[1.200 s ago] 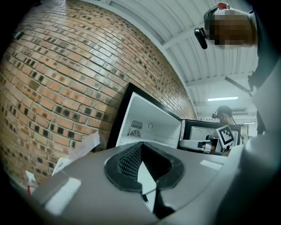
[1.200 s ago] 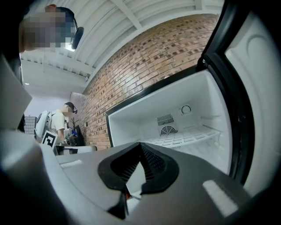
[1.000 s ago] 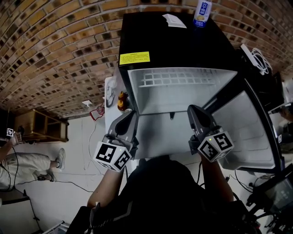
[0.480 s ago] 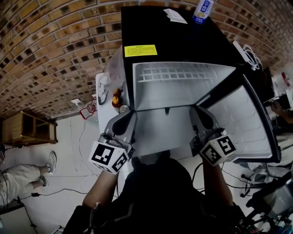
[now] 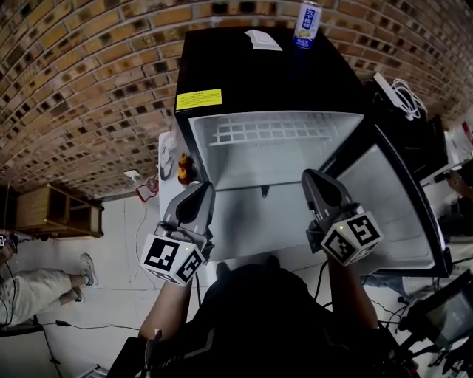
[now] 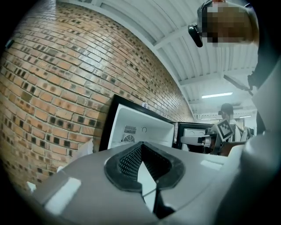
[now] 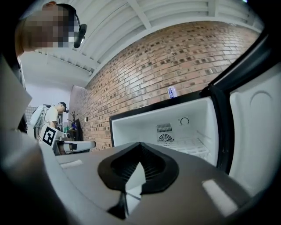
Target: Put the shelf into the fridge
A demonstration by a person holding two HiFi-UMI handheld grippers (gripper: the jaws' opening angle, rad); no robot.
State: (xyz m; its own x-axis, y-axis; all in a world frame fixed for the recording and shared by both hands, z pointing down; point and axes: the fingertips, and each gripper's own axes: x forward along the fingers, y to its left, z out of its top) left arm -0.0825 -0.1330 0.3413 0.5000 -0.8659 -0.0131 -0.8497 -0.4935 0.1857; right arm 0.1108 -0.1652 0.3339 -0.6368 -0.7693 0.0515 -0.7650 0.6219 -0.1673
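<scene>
**A:** Big black fridge [image 5: 266, 70] against the brick wall [image 5: 89, 88], its door [image 5: 395, 203] swung open to the right.

**B:** The shelf [image 5: 259, 221], a flat pale panel, is just in front of the opening, not yet inside.

**A:** The left gripper [image 5: 195, 198] has its left edge and the right gripper [image 5: 316, 183] its right edge. Both sets of jaws are clamped narrow on it.

**B:** A small bottle [image 5: 307, 22] stands on top.
</scene>
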